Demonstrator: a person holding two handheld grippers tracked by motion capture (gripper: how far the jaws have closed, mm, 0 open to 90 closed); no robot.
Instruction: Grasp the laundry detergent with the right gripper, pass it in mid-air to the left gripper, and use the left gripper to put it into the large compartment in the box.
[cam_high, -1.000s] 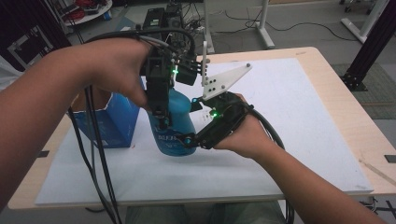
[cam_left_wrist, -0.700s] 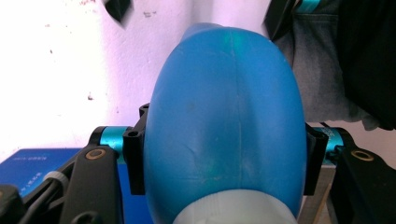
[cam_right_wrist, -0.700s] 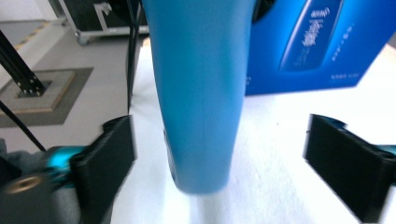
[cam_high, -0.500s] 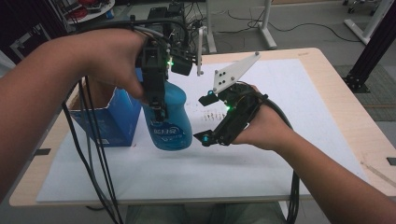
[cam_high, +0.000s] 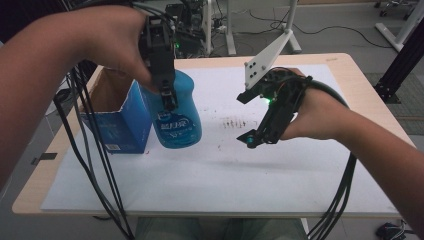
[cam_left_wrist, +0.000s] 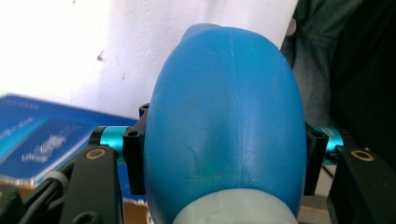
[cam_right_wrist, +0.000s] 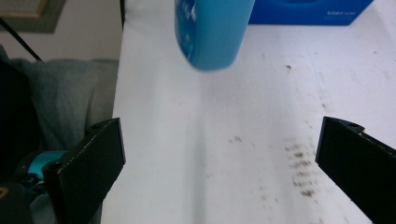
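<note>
High view: my left gripper clamps the blue bottle, upright, base low, beside the blue box; label unreadable.
Left gripper view: bottle wedged between my jaws.
Right gripper view: my right gripper is spread, empty; bottle ahead.

Blue bottle, blue box, white sheet with seemingly brownish specks.
</note>
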